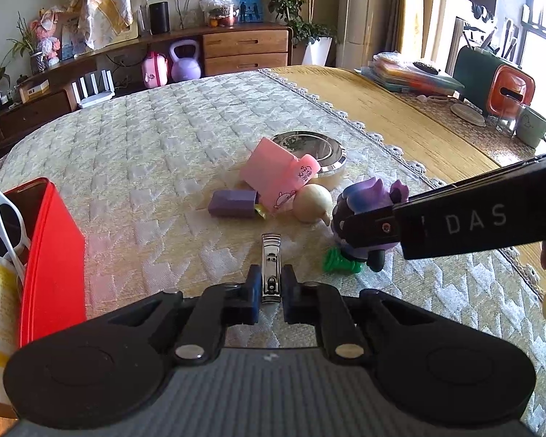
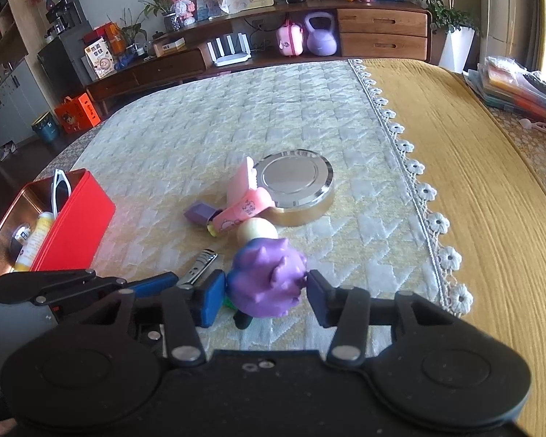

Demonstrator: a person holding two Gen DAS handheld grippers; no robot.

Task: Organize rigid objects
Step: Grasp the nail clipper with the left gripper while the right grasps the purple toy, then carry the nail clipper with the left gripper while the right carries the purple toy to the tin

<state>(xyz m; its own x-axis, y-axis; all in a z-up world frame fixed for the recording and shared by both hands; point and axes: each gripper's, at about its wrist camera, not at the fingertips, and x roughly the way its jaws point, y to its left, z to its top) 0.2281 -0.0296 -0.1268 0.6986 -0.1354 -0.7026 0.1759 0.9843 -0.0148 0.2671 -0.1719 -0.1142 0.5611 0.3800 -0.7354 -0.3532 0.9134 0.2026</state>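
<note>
The left gripper (image 1: 271,287) is pinching a silver metal nail clipper (image 1: 270,268) between its blue pads, low over the cream quilted table cover (image 1: 156,153). The right gripper (image 2: 265,291) is clamping a purple spiky toy figure (image 2: 267,277) on the same cover, near a cream egg-shaped toy (image 2: 256,230). A red rectangular tin box (image 1: 52,266) is sitting at the left, white sunglasses (image 1: 3,225) poking from it.

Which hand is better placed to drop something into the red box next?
Left. Its tongs already flank the nail clipper, and the red box sits on that side. The right tongs are farther away.
</note>
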